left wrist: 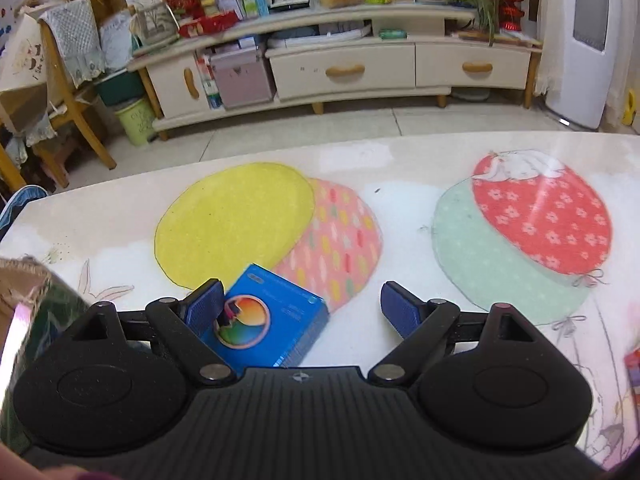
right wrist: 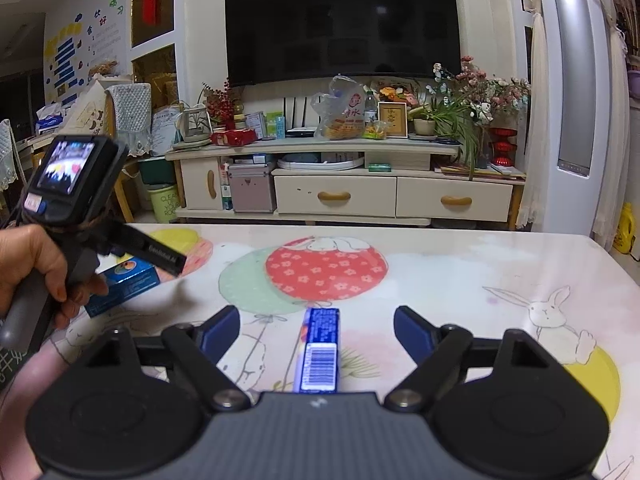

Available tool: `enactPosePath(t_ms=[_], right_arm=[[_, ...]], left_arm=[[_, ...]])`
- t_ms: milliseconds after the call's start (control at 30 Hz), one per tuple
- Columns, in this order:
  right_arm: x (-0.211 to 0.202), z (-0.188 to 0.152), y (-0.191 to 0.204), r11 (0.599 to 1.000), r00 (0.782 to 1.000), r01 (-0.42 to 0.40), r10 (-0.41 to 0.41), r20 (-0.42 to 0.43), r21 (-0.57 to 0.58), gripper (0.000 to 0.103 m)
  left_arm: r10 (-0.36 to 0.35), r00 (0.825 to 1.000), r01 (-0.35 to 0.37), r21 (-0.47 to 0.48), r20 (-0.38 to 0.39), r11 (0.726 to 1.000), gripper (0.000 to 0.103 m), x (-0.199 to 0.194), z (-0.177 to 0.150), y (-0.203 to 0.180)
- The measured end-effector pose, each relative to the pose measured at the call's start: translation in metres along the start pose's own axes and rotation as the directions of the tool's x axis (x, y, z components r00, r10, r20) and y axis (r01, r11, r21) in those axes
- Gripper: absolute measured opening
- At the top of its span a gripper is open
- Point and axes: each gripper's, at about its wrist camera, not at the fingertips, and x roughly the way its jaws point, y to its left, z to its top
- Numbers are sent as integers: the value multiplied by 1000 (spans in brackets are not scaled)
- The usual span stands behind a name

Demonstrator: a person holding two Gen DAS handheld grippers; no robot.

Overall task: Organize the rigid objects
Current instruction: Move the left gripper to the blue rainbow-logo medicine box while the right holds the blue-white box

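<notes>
Both tools gape: the left tool (left wrist: 302,300) beside a stiff, light blue box (left wrist: 266,320), the right tool (right wrist: 316,326) straddling a slim pack (right wrist: 319,350), best pinched across narrow sides.

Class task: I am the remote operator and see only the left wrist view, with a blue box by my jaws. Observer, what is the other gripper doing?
Observer: The right gripper is open, with a narrow blue pack lying between its fingers, untouched.
Operator: Which side of that pack faces up?
Observer: The side with a white barcode label, at the end nearer the camera.
Operator: How does my gripper look from there?
Observer: A hand holds the left gripper's handle above the blue box; a small lit screen sits on its back.
</notes>
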Motion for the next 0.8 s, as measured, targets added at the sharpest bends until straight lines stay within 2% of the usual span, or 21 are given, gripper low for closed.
enactPosePath(t_ms=[67,300,367,500,633,733,800], right_arm=[[-1,0,0,1000,1000,6,-6,7,-3,93],[-2,0,-1,1000,1000,22,-22,12,-14,94],[-3,-1,-2,1000,1000,25,-25,13,-12,94],[-5,0,-2,1000,1000,24,-24,18,-10,95],[-2,0,-2,1000,1000,17,-17,13,-8,95],[-1,-1,-1,1000,1000,13,-13,6,-13,95],[-1,-1,0,1000,1000,13,-13,4,-20,95]], left_arm=[[-15,1000,15,11,8,1000,103,-7,-4,-5],[-76,996,73,72,41,995,103,-29,-24,-33],[-95,994,92,61,46,994,103,-31,-23,-32],[-14,996,14,4,84,1000,103,-27,-7,-17],[29,997,-26,-52,67,998,103,-12,12,-1],[13,1000,-12,-96,9,995,103,5,19,10],[9,1000,-9,-99,-1,995,103,10,20,9]])
